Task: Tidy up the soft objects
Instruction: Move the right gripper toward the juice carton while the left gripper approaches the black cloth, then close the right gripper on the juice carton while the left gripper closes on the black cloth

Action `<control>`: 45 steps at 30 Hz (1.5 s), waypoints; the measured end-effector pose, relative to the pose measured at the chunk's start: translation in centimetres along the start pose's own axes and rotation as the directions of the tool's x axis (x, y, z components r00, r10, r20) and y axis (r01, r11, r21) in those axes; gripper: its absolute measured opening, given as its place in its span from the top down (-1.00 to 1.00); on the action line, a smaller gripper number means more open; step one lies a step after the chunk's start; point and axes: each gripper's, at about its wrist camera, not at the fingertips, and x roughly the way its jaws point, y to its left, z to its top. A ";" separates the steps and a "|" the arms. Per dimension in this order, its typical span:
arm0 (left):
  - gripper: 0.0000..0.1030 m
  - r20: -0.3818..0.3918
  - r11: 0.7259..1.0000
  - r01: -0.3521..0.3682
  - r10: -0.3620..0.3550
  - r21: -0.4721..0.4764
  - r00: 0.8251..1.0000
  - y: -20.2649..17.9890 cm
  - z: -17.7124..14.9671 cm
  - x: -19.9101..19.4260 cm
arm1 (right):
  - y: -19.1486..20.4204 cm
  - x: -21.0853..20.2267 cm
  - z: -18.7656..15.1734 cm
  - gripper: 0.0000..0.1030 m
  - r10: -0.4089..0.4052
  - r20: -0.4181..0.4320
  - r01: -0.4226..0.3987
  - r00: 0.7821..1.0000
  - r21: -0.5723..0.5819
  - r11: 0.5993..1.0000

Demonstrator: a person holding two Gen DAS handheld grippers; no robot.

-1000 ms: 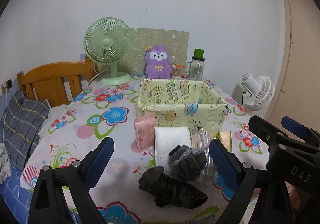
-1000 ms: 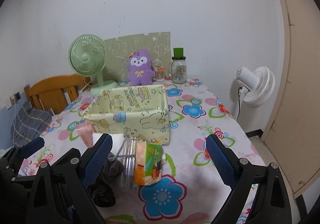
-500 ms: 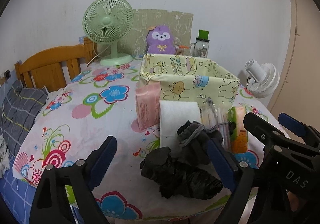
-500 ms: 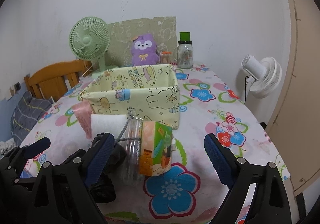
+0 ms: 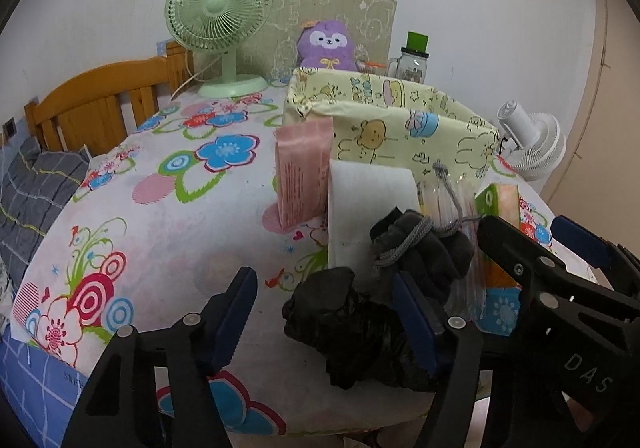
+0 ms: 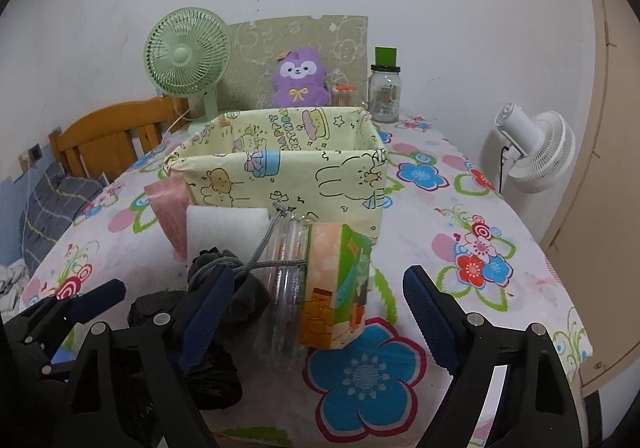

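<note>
While its blue-padded jaws stand apart around nothing, having just been closing, the left gripper (image 5: 324, 312) hangs low over the near edge of the table (image 5: 168, 248), its right pad in front of a crumpled black plastic bag (image 5: 352, 328). The bag lies flat at the near edge, its long axis running from left to right and slightly toward the camera. Touching it behind sits a dark grey drawstring pouch (image 5: 424, 248), its grey cord trailing up and back over a clear plastic container (image 6: 286, 288).

The right gripper (image 6: 316, 312) is also open and empty, its jaws having just been narrowing; between them in its own view stands an upright orange and green carton (image 6: 340, 284), not touched by either pad.

Compared with a second earlier, both grippers are lower and nearer, so the objects fill more of each view, and the left jaws are clearly narrower.

Behind the pouch stand one white paper roll (image 5: 368, 199) and one upright pink packet (image 5: 304, 171), side by side. Behind them is one yellow cartoon-print fabric bin (image 6: 288, 167), open at the top. At the far wall are one green desk fan (image 5: 220, 19), one purple plush toy (image 6: 300, 77) and one glass jar with a green lid (image 6: 385, 87). One white fan (image 6: 536, 147) stands beyond the table's right edge.
</note>
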 end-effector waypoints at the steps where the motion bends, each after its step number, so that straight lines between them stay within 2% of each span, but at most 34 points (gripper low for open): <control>1: -0.28 -0.005 1.000 0.001 -0.001 0.000 1.000 0.0 0.0 0.2 | 0.1 0.1 0.0 -0.72 -0.001 -0.004 0.001 1.000 0.001 1.000; 2: -0.25 -0.010 1.000 0.002 -0.002 0.000 1.000 0.0 -0.1 0.3 | 0.0 0.2 0.0 -0.70 -0.003 -0.006 0.003 1.000 0.003 1.000; 3: -0.13 -0.016 1.000 0.003 -0.003 -0.001 1.000 0.0 -0.1 0.4 | 0.1 0.4 -0.1 -0.66 -0.006 -0.010 0.006 1.000 0.004 1.000; 4: 0.09 -0.027 1.000 0.004 -0.004 -0.006 1.000 0.1 -0.1 0.6 | 0.0 0.7 -0.1 -0.62 -0.019 -0.023 0.019 1.000 -0.002 1.000; 5: 0.19 -0.043 1.000 0.002 -0.002 -0.011 0.999 0.2 0.0 0.8 | 0.0 0.9 -0.1 -0.50 -0.030 -0.030 0.030 0.999 -0.007 1.000; 7: 0.27 -0.064 1.000 -0.002 0.001 -0.010 0.998 0.2 0.0 1.2 | -0.2 1.4 -0.2 -0.40 -0.040 -0.053 0.040 0.998 -0.004 0.999; 10: 0.42 -0.056 1.000 -0.004 0.003 -0.010 0.998 0.2 0.1 1.3 | -0.4 1.9 -0.3 -0.24 -0.041 -0.063 0.041 0.997 0.003 0.999; 20: 0.57 -0.034 1.000 0.001 -0.001 -0.016 0.999 -0.2 0.9 2.1 | -0.6 3.0 -0.1 0.39 -0.027 -0.078 0.029 0.997 0.016 0.999; 27: 0.70 -0.008 1.000 -0.020 0.020 -0.015 1.000 -0.3 1.8 2.0 | -1.0 2.9 0.6 0.52 -0.027 -0.054 0.030 0.998 0.041 0.999; 45: 0.79 0.034 0.997 -0.070 0.070 -0.019 0.997 0.1 3.6 0.4 | -1.2 1.4 2.3 0.53 -0.025 -0.002 0.025 1.000 0.054 0.998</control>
